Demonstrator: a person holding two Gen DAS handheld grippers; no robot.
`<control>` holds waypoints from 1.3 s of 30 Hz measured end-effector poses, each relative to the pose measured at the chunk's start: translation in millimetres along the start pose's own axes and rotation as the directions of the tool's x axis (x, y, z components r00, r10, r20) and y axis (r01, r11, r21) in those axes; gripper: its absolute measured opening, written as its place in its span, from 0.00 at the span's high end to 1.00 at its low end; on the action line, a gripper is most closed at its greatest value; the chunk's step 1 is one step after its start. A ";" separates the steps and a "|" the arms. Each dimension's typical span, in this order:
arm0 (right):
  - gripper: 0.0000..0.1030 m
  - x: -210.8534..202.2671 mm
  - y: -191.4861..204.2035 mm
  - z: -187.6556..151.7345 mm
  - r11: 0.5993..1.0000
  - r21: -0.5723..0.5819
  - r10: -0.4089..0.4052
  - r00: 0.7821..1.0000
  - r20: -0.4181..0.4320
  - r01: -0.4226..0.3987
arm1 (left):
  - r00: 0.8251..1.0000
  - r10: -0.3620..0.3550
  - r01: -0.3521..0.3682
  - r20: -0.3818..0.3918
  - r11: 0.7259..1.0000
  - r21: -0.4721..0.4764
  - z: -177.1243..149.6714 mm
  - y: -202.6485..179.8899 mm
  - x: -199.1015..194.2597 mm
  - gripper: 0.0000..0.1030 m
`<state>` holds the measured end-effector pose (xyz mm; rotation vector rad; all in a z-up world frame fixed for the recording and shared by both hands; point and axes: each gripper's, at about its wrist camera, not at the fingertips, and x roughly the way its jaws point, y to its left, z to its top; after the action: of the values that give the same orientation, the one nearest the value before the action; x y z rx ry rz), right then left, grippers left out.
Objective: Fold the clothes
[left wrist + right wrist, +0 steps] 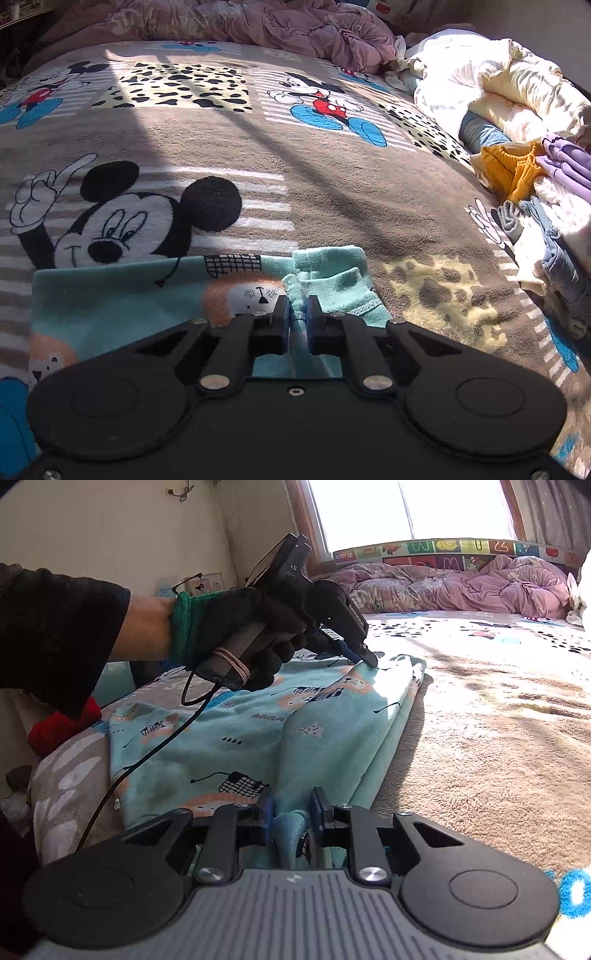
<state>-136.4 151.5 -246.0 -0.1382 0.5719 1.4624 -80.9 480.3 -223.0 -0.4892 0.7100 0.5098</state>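
The left tool (296,308), its blue-padded jaws nearly together, pinches a fold of the soft teal lion-print garment (122,299) at its far corner. The right tool (291,814), jaws a little apart, clamps a bunched edge of the same garment at the near end. The garment lies folded lengthwise on the brown cartoon-mouse blanket (332,192) covering the bed.
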 end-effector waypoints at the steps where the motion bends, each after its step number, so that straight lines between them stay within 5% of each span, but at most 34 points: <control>1: 0.77 -0.3 0.2 0.0 1.000 0.001 0.000 1.000 0.000 0.000 | 1.000 0.010 -0.011 0.007 1.000 0.009 2.0 -1.8 -2.0 0.89; 4: 0.76 -2.3 1.6 -0.5 1.000 -0.006 -0.004 1.000 0.010 0.004 | 0.995 0.030 -0.034 0.090 0.999 0.041 10.2 -7.1 -16.8 0.82; 6: 0.70 -4.0 2.6 -0.5 1.000 -0.011 -0.010 1.000 0.021 0.010 | 0.994 -0.083 0.077 0.067 0.994 0.083 12.2 -13.8 -19.9 0.82; 11: 0.68 -6.7 3.2 -0.1 1.000 -0.011 -0.025 0.999 0.039 0.026 | 0.999 -0.033 0.032 0.004 0.981 0.193 -2.8 -35.2 1.4 0.82; 14: 0.67 -1.9 0.6 0.1 1.000 -0.002 -0.014 1.000 0.004 0.014 | 0.999 0.038 -0.035 -0.010 0.981 0.189 -9.7 -31.9 17.8 0.82; 29: 0.68 -10.1 5.2 -0.3 0.999 -0.019 -0.046 0.999 0.015 0.046 | 0.997 -0.065 0.060 0.031 0.988 0.140 0.3 -7.8 -21.1 0.79; 35: 0.67 -6.2 2.9 -0.9 0.999 -0.016 -0.040 0.999 -0.004 0.039 | 0.999 -0.017 0.022 -0.034 0.988 0.150 -10.3 -12.3 9.1 0.81; 39: 0.67 -2.8 -0.3 -0.7 1.000 -0.002 -0.027 1.000 -0.015 0.027 | 0.998 -0.054 0.055 -0.018 0.995 0.085 -4.5 -9.1 8.0 0.81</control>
<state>-136.3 148.6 -245.5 -0.1578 0.5795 1.4363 -72.5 472.8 -229.4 -0.4314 0.7284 0.4229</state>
